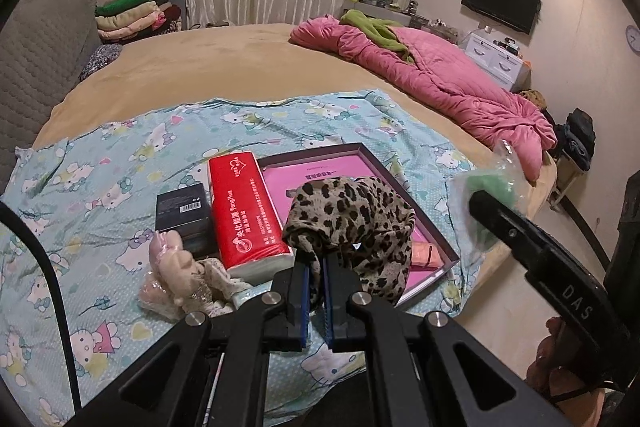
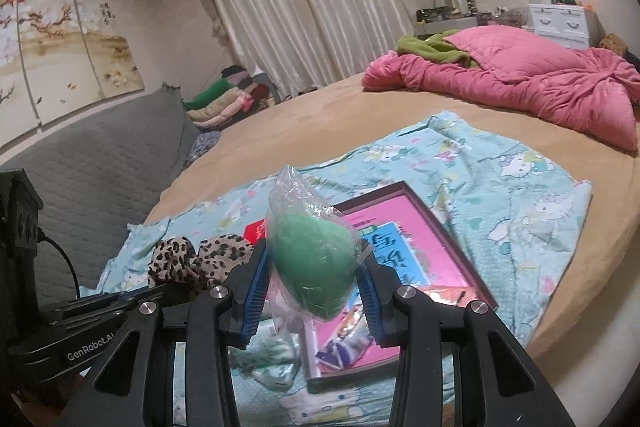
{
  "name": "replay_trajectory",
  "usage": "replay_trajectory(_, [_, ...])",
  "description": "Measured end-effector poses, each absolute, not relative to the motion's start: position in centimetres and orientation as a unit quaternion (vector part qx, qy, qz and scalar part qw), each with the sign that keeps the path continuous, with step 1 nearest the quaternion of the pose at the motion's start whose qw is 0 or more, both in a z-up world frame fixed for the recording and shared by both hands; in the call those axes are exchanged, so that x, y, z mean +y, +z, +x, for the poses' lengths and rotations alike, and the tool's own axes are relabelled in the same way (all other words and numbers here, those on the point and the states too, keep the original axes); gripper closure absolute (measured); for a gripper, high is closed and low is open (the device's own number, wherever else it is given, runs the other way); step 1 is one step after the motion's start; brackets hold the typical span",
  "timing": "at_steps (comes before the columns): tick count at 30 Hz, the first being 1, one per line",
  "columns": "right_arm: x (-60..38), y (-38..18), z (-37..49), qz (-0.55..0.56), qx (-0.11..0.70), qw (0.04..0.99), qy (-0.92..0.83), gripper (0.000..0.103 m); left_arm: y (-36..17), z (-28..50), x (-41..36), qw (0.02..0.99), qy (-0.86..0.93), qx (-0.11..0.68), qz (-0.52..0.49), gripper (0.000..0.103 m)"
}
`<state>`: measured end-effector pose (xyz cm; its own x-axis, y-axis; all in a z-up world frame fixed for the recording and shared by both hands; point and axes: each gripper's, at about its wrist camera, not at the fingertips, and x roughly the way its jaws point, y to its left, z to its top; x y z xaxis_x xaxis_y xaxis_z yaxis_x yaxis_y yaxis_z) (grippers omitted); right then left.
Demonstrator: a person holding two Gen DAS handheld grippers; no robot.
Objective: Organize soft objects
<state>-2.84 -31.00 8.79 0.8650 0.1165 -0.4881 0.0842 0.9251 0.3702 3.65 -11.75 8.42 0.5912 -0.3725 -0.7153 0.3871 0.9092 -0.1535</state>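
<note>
While the left gripper [image 1: 316,277] pinches the limp leopard-print scarf [image 1: 360,223], the right gripper [image 2: 316,291] clamps the light, squashy bagged green sponge [image 2: 314,267] mid-body, above the box [image 2: 460,251] at the bed's near edge.

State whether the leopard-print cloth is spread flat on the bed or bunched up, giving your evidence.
Bunched up. The leopard-print cloth hangs in crumpled folds from the shut left gripper, lifted above the shallow box.

Black plastic left gripper [image 1: 316,279] and right gripper [image 2: 316,291], blue ribbed pads [image 2: 256,291], silver screws [image 2: 221,292], white "GenRobot.AI" lettering [image 2: 91,345] on side.
</note>
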Motion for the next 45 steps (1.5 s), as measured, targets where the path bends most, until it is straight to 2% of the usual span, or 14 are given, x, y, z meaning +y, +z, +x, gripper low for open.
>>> replay_trajectory(15, [-34.5, 8.0, -3.1, 0.216, 0.259, 0.941, -0.028, 0.060, 6.8, 5.6, -14.6, 0.887, -0.214, 0.409, 0.029, 0.097])
replay_trajectory(45, [-35.9, 3.5, -0.8, 0.223, 0.309, 0.923, -0.043, 0.060, -0.7, 9.7, -19.5, 0.849, -0.206, 0.482, 0.070, 0.097])
